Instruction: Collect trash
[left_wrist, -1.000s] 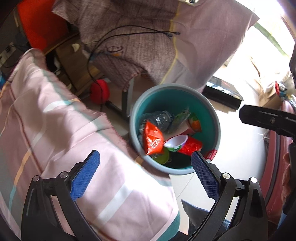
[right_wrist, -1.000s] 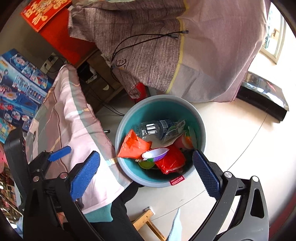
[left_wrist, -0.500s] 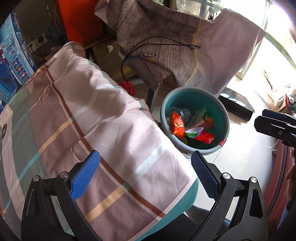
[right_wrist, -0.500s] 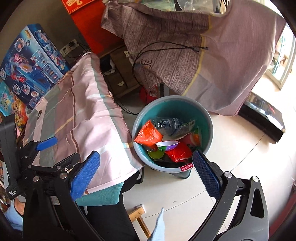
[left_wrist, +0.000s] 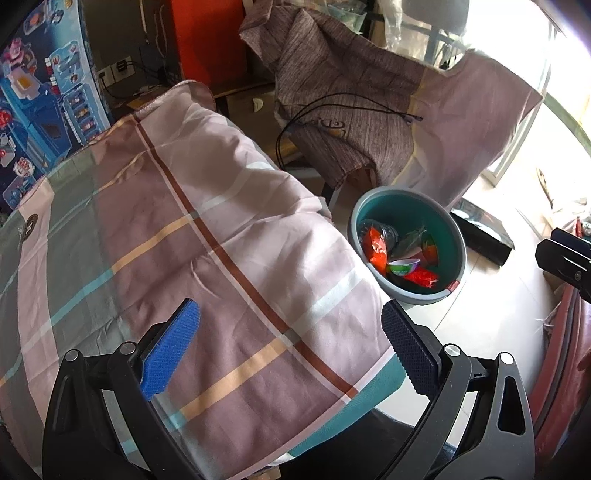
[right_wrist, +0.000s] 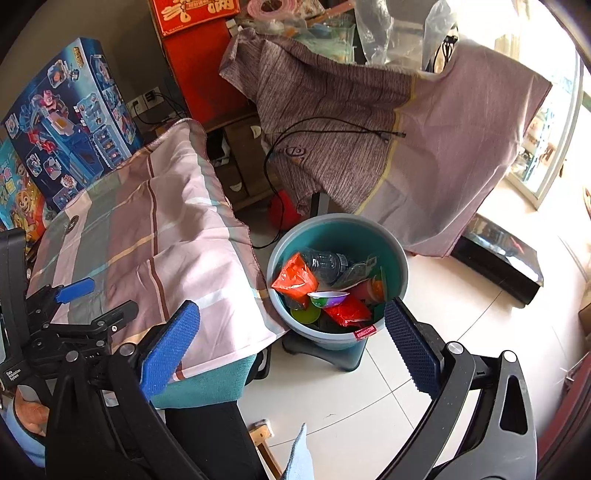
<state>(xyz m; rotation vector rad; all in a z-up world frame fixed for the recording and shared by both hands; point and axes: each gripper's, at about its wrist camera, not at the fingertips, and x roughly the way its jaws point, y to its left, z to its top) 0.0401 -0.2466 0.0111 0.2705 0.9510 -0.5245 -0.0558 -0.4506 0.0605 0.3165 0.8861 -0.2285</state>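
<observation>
Both claws (left_wrist: 290, 350) (right_wrist: 291, 349) pulled back from bin (right_wrist: 402, 258), still wide open, empty

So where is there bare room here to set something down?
The plaid pink tablecloth lies bare ahead of the left gripper. The pale tiled floor is free between the teal plastic bin and the black box. The bin is crowded with wrappers.

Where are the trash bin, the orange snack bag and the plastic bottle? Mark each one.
trash bin (right_wrist: 400, 254): right wrist view, grey rim on its right side.
orange snack bag (right_wrist: 295, 277): right wrist view, middle of the bag.
plastic bottle (right_wrist: 327, 261): right wrist view, clear ribbed body.
</observation>
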